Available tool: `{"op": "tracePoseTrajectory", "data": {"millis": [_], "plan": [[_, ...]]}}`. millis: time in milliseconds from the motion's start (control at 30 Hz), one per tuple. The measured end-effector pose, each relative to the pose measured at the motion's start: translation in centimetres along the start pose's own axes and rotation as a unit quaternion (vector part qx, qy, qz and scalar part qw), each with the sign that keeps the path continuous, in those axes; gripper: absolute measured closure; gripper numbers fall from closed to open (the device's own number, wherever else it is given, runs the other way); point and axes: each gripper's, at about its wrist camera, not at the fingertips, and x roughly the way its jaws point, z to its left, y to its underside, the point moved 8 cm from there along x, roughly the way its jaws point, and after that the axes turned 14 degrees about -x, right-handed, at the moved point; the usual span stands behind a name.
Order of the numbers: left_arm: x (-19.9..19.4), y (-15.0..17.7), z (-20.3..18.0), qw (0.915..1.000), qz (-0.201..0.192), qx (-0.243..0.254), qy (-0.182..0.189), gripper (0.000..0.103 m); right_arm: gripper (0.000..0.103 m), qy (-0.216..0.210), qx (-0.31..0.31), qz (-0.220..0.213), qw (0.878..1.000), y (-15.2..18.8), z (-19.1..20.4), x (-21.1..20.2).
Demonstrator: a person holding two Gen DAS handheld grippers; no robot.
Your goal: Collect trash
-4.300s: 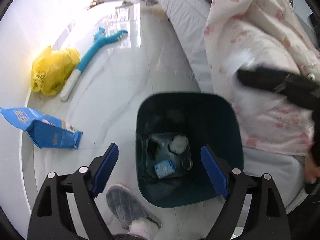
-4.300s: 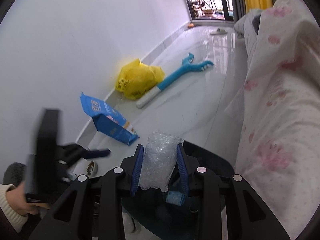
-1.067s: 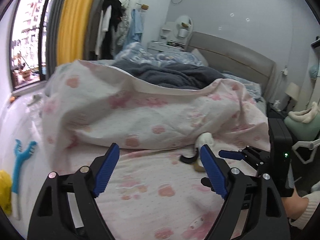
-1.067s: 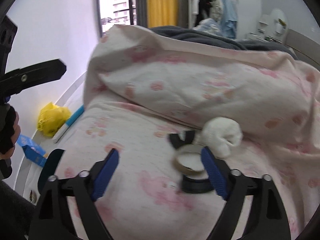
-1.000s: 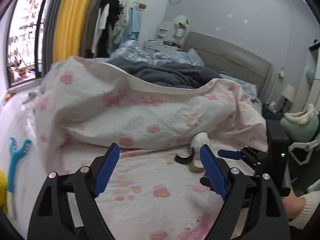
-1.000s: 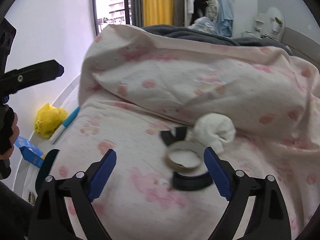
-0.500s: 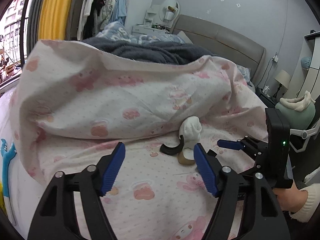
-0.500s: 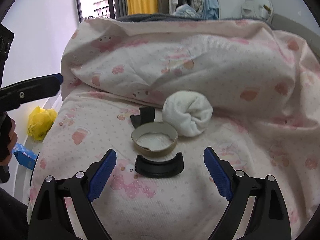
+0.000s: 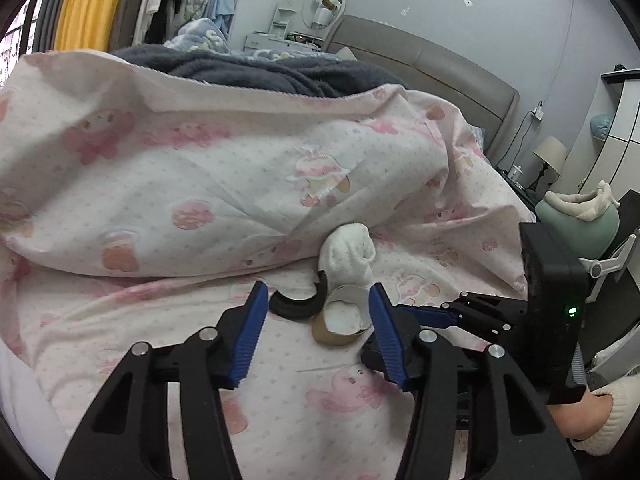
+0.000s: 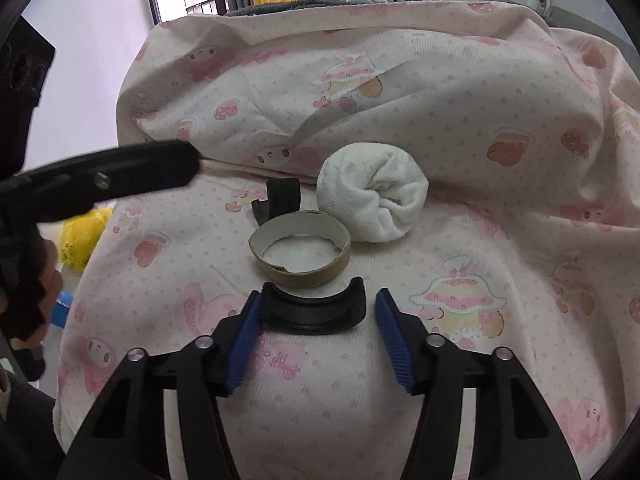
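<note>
The right gripper (image 10: 314,328) has just been narrowing; the black half-ring (image 10: 314,312) lies between its blue pads, the left pad at its end, the right pad just apart, so nothing is clamped. The cardboard tape ring (image 10: 300,254) sits just beyond at twelve o'clock, the rolled white sock (image 10: 372,196) at one o'clock. The left gripper (image 9: 316,330), also just narrowing, stands half-wide around nothing, the cardboard ring at twelve o'clock on the pink bedsheet (image 10: 500,264).

Pink-quilted bed (image 9: 240,184), grey headboard (image 9: 432,64)
</note>
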Motion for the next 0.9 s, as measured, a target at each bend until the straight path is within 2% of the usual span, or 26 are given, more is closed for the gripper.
{"op": "tracePoseTrajectory", "data": {"millis": [133, 400, 767, 900], "plan": [[1.3, 0.2, -0.3, 0.9999, 0.007, -0.006, 0.006, 0.051, 0.053, -0.004, -0.003, -0.006, 1.000, 0.1, -0.1, -0.7], [3.3, 0.4, -0.1, 0.9994, 0.019, -0.026, 0.015, 0.062, 0.053, -0.034, 0.005, -0.015, 0.999, 0.8, -0.6, -1.6], [5.1, 0.2, 0.8, 0.9962, 0.035, -0.075, 0.026, 0.069, 0.054, -0.064, 0.004, -0.025, 0.998, 0.7, -0.4, -2.1], [5.6, 0.0, 0.9, 0.9956, 0.039, -0.082, 0.023, 0.076, 0.054, -0.071, -0.002, -0.026, 0.997, 0.8, -0.2, -2.1]]}}
